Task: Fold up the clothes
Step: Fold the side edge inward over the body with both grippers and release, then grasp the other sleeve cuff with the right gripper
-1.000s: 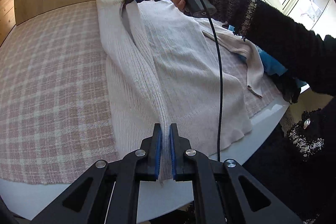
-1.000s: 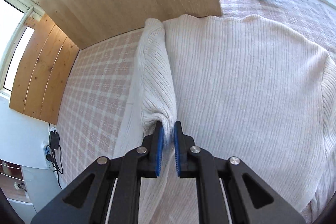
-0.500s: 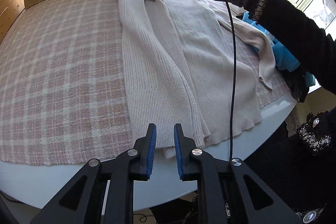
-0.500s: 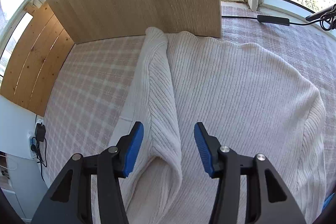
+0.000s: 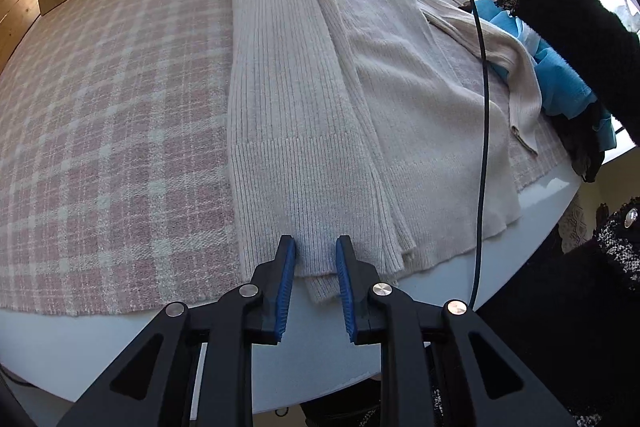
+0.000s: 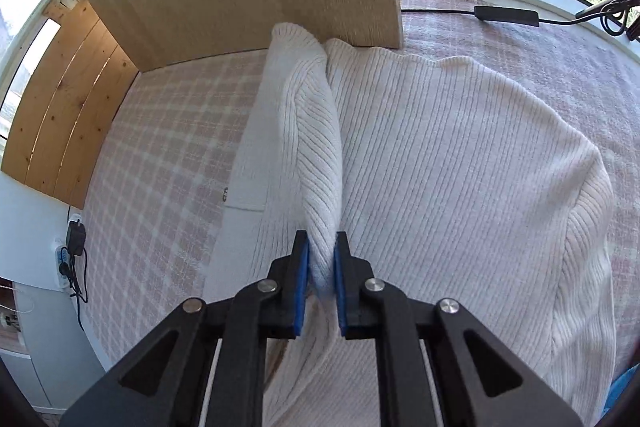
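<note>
Now the right gripper [image 6: 321, 267] has pinched the sweater [image 5: 292, 131] fold again; left gripper [image 5: 315, 277] waits half-open, empty, at the hem, in line with the fold's length.

A cream ribbed knit sweater [image 5: 288, 131] lies flat on the pink plaid cloth, lengthwise from the near edge toward the far wooden board. Its hem slightly overhangs the near edge. One side is folded inward over the body, forming a long raised ridge [image 6: 316, 155] of doubled fabric.
</note>
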`<state>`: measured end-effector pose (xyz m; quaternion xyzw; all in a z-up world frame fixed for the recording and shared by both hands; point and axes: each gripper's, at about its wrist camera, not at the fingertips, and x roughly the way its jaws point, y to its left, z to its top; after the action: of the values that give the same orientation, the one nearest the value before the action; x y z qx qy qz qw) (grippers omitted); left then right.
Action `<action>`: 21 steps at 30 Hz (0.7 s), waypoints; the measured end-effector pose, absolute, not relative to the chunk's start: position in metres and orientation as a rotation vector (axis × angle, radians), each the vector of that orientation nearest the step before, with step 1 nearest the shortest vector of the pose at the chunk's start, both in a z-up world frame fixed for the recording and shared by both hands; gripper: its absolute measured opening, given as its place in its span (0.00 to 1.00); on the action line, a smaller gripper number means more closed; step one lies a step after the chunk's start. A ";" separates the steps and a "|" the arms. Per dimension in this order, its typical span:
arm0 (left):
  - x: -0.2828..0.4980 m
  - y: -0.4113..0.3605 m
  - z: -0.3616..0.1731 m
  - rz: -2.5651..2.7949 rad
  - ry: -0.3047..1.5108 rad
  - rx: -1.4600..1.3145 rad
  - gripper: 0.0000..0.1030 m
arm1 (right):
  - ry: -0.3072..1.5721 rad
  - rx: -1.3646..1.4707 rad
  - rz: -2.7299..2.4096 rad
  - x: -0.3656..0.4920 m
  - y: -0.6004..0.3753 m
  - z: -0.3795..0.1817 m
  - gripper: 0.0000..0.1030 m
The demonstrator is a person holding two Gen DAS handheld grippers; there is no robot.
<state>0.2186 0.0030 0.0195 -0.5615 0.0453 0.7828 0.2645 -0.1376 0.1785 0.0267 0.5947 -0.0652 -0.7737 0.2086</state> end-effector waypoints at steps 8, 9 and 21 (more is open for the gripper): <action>0.209 0.009 0.013 2.123 0.176 -1.528 0.22 | -0.217 1.649 -2.114 -0.139 0.180 0.027 0.34; 0.211 0.009 0.013 2.126 0.182 -1.526 0.22 | -0.242 1.628 -2.134 -0.139 0.186 0.033 0.34; 0.201 0.012 0.045 2.130 0.041 -1.414 0.22 | -0.430 1.425 -2.079 -0.083 0.233 0.069 0.34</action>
<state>0.2007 0.0120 0.0448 -0.5295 0.0155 0.7976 0.2883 -0.0825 0.2332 0.0692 0.5337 -0.1611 -0.7786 0.2882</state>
